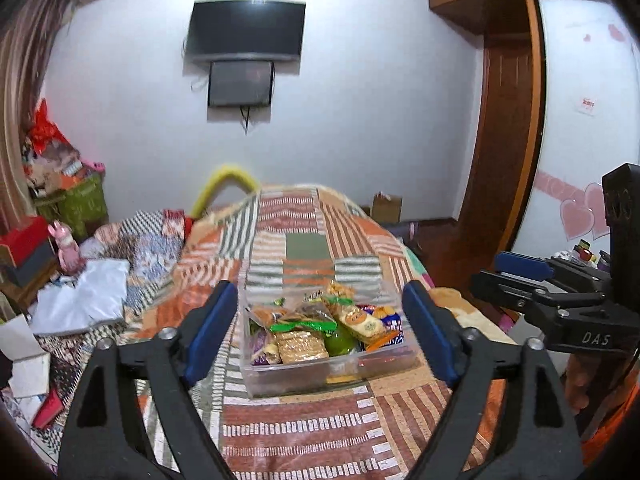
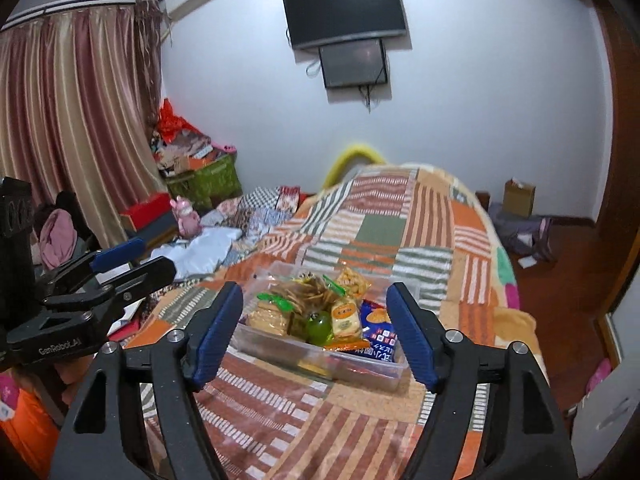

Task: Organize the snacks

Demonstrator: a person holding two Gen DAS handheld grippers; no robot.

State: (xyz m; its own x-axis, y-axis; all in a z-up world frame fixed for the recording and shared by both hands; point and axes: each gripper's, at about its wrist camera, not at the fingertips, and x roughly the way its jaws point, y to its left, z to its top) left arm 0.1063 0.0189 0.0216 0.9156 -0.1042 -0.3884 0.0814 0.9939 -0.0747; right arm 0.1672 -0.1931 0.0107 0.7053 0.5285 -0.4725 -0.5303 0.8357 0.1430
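Fingers [image 1: 212, 328] of the left gripper [image 1: 320, 330] and right gripper [image 2: 314, 330] are released, empty. The clear snack box [image 1: 320, 376], full of packets [image 1: 304, 344], sits on the bed's patchwork quilt [image 1: 304, 432]. Probably finished: lift both straight away without nudging the box.

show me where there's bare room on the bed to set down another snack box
Free: the patchwork blanket between the clear snack box and both open grippers, and the stretch beyond the box toward the yellow pillow. Crowded: the left side, with white plastic bags and folded cloths.
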